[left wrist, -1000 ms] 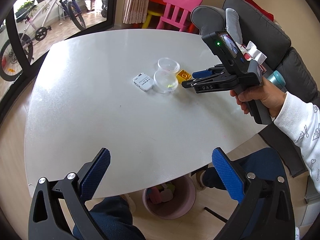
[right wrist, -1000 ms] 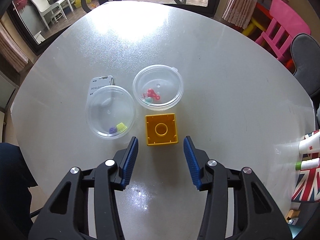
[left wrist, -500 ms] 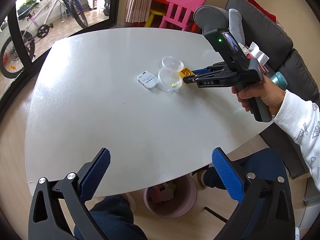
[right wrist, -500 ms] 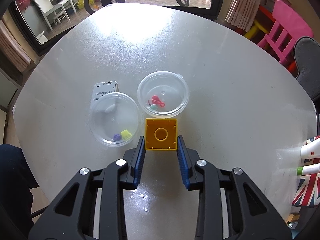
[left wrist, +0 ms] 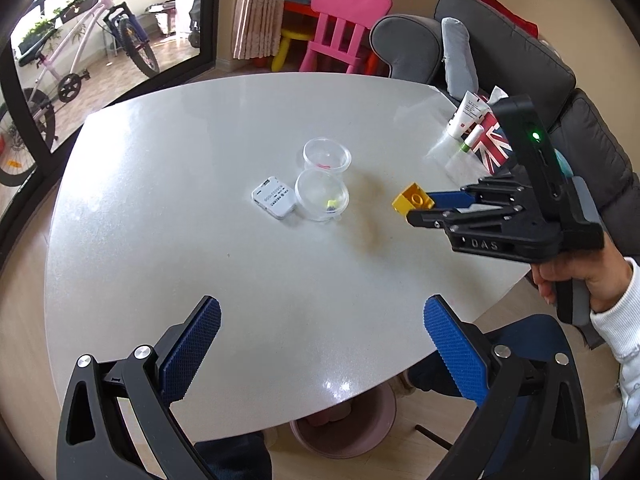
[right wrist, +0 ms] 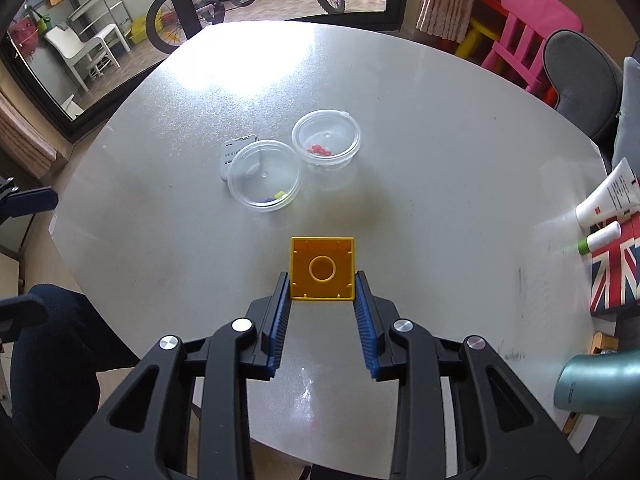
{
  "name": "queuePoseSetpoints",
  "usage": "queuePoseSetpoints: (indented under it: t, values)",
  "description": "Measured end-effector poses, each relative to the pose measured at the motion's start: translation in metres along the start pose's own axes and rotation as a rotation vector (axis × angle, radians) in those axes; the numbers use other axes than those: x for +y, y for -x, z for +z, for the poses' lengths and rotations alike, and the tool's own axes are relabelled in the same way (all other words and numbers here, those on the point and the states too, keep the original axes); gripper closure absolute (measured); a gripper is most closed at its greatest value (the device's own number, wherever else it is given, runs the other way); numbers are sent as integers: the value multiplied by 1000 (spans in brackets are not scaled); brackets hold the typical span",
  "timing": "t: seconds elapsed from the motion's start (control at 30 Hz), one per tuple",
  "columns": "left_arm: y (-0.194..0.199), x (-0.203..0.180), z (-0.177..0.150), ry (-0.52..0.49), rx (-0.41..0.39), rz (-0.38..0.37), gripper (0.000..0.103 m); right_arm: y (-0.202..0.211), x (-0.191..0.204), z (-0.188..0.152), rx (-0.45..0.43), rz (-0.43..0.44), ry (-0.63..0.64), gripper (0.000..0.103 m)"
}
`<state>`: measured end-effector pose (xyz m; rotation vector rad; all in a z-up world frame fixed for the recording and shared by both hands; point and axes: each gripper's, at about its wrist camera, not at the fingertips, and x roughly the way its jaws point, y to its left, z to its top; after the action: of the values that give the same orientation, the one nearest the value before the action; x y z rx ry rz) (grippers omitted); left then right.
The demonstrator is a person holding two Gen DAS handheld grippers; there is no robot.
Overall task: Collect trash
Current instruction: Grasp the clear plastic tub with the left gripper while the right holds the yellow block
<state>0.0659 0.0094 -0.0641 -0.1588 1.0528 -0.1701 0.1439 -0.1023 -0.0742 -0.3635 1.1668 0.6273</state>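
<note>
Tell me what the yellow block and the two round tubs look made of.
Yellow block: likely hard moulded plastic, opaque, smooth, with crisp edges and a moulded ring. Two round tubs: thin clear plastic, glossy, contents visible through the walls.

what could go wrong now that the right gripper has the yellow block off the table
1. The right gripper pinches the yellow block only at its fingertips; most of the block juts past the fingers, so a jolt might twist it loose.

2. If dropped, it may land on the table and bounce near the two clear cups, tipping them.

3. The pink bin sits mostly hidden under the table edge, so a release from above could miss it.
</note>
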Motion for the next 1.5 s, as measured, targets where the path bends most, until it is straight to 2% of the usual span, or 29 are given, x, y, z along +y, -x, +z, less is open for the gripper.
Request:
queuePoseSetpoints:
  t: [0.23, 0.5, 0.77, 0.93, 1.0, 1.07, 1.1, 1.2, 1.5]
  values:
    - [-27, -3, 29, -32, -2, 15, 5, 10, -9, -9, -17, 11, -38, 72]
    - [-72, -4, 55, -76, 39, 52, 5, 9, -15, -12, -15, 14, -53, 72]
    - [-110, -9, 75, -130, 86, 112, 5, 3, -20, -13, -5, 13, -65, 72]
    - [-130, -12, 75, -170, 108, 154, 6, 1, -25, -15, 0, 10, -74, 72]
    - [-135, -14, 76, -184, 111, 159, 9, 1, -27, -16, 2, 9, -78, 72]
    - [-141, -14, 76, -192, 123, 169, 24, 0, -28, -16, 4, 9, -82, 72]
    - [-145, -13, 77, -192, 129, 172, 26, 0, -28, -16, 4, 9, -84, 72]
    - [-149, -12, 77, -198, 137, 182, 46, 0, -31, -18, 0, 11, -91, 72]
    - [-140, -13, 76, -185, 108, 154, 46, 0, -29, -16, -12, 17, -86, 72]
